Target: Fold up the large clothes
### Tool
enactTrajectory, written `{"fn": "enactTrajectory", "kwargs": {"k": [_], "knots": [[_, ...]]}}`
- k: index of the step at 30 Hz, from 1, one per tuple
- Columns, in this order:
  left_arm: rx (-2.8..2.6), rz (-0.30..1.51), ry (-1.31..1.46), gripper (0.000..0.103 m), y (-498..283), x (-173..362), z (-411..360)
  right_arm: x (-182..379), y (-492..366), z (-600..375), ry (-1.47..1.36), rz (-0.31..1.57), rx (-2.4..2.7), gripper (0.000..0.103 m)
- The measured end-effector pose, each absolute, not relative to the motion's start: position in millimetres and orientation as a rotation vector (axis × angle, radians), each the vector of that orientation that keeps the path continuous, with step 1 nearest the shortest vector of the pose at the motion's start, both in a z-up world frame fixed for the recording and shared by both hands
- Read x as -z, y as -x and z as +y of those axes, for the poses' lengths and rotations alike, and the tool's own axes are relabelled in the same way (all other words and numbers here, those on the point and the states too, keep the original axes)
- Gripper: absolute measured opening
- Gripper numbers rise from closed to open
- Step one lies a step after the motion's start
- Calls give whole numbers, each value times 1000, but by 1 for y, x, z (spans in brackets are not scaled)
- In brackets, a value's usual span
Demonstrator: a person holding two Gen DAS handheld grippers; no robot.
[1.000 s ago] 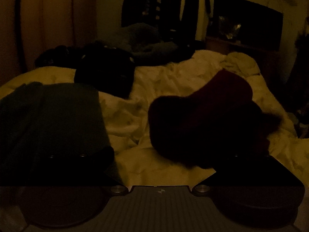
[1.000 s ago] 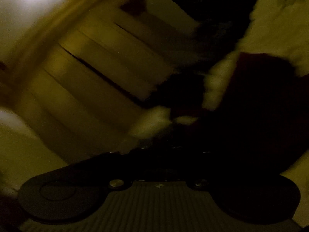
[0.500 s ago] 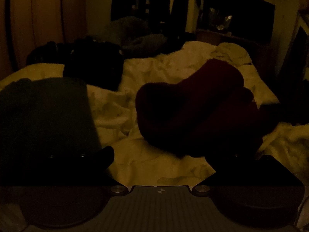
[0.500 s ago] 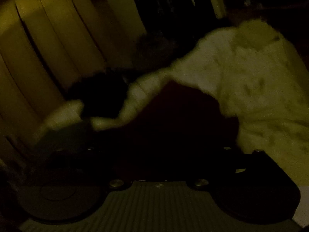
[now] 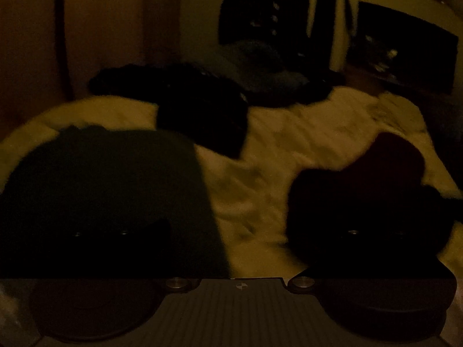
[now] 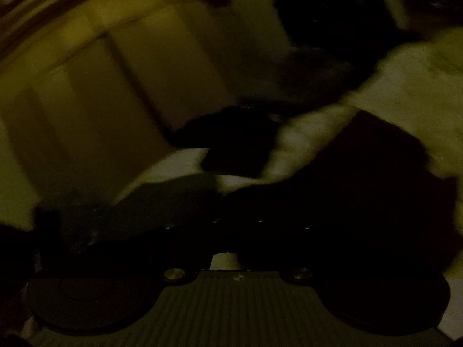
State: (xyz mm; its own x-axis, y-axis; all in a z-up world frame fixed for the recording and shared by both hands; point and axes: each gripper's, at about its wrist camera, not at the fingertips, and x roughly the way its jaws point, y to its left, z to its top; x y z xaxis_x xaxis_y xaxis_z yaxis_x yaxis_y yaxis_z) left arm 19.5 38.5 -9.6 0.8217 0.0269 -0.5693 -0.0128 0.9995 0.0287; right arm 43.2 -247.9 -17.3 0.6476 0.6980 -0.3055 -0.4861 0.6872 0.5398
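Observation:
The room is very dim and both views are blurred. A dark maroon garment point(image 5: 376, 190) lies bunched on the pale bedspread point(image 5: 289, 144) at the right. A dark green folded garment point(image 5: 110, 185) lies at the left. My left gripper point(image 5: 240, 231) is open above the bedspread, its fingers wide apart and empty. In the right wrist view the maroon garment point(image 6: 361, 179) lies just ahead of my right gripper point(image 6: 237, 222), whose fingers sit close together in deep shadow; whether cloth is between them is hidden. The green garment point(image 6: 162, 199) shows at lower left.
A black clothes pile point(image 5: 199, 115) and grey bedding point(image 5: 260, 69) lie at the far side of the bed. Hanging clothes point(image 5: 277, 11) and a dark shelf unit point(image 5: 405, 49) stand behind. Pale wardrobe doors point(image 6: 101, 92) fill the left of the right wrist view.
The left view has swung left, so the maroon garment sits further right and the green one fills more of the left. The right gripper keeps swinging; its fingers are now closer together.

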Motion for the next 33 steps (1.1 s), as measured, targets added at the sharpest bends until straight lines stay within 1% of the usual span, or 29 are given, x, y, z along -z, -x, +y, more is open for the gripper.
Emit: {"fn": "enactTrajectory", "kwargs": {"k": [1, 2, 3, 4, 5, 7, 9, 10, 11, 14, 17, 18, 19, 20, 21, 22, 23, 24, 26, 27, 28, 31, 32, 33], "knots": [[-31, 599, -36, 103, -20, 8, 40, 19, -46, -242, -421, 563, -684, 25], [-33, 599, -47, 103, -22, 8, 41, 22, -49, -240, -412, 597, -643, 67], [-26, 606, -59, 103, -23, 9, 41, 29, -52, -242, -403, 607, -586, 83], [-11, 620, -72, 103, -24, 12, 40, 34, -52, -246, -379, 594, -528, 92], [5, 630, -82, 103, -24, 15, 37, 38, -53, -251, -334, 586, -466, 88], [47, 649, -105, 103, -26, 23, 31, 43, -55, -264, -280, 596, -352, 88], [89, 657, -136, 103, -30, 27, 21, 42, -54, -282, -334, 585, -289, 93], [106, 647, -151, 103, -32, 26, 14, 42, -56, -291, -374, 578, -290, 97], [131, 627, -170, 103, -35, 25, 8, 42, -58, -298, -412, 572, -298, 98], [142, 572, -244, 103, -54, 22, -8, 48, -68, -305, -429, 573, -304, 98], [105, 564, -286, 103, -81, 23, -20, 65, -84, -296, -459, 650, -307, 98], [113, 550, -302, 103, -90, 27, -24, 70, -85, -294, -478, 662, -342, 96], [108, 553, -339, 103, -101, 35, -30, 76, -86, -290, -493, 651, -375, 83], [84, 582, -389, 103, -114, 44, -37, 78, -86, -287, -500, 638, -388, 63], [65, 619, -431, 103, -125, 52, -44, 84, -91, -287, -506, 629, -385, 52], [84, 644, -449, 103, -132, 60, -50, 87, -91, -288, -517, 619, -377, 33], [132, 662, -449, 103, -136, 65, -56, 89, -91, -291, -540, 607, -375, 26], [188, 681, -438, 103, -138, 69, -61, 91, -90, -295, -572, 595, -383, 24], [211, 694, -410, 102, -143, 72, -68, 91, -86, -302, -605, 572, -405, 15], [200, 684, -364, 93, -149, 71, -65, 88, -82, -301, -588, 558, -421, 15], [191, 685, -253, 86, -160, 65, -55, 85, -77, -297, -540, 538, -443, 13], [129, 703, 102, 84, -186, 52, -11, 70, -55, -280, -437, 481, -580, 11], [83, 670, 139, 84, -188, 47, -3, 65, -47, -271, -400, 459, -647, 11], [28, 615, 113, 84, -186, 42, -2, 60, -37, -260, -344, 440, -720, 10]]}}
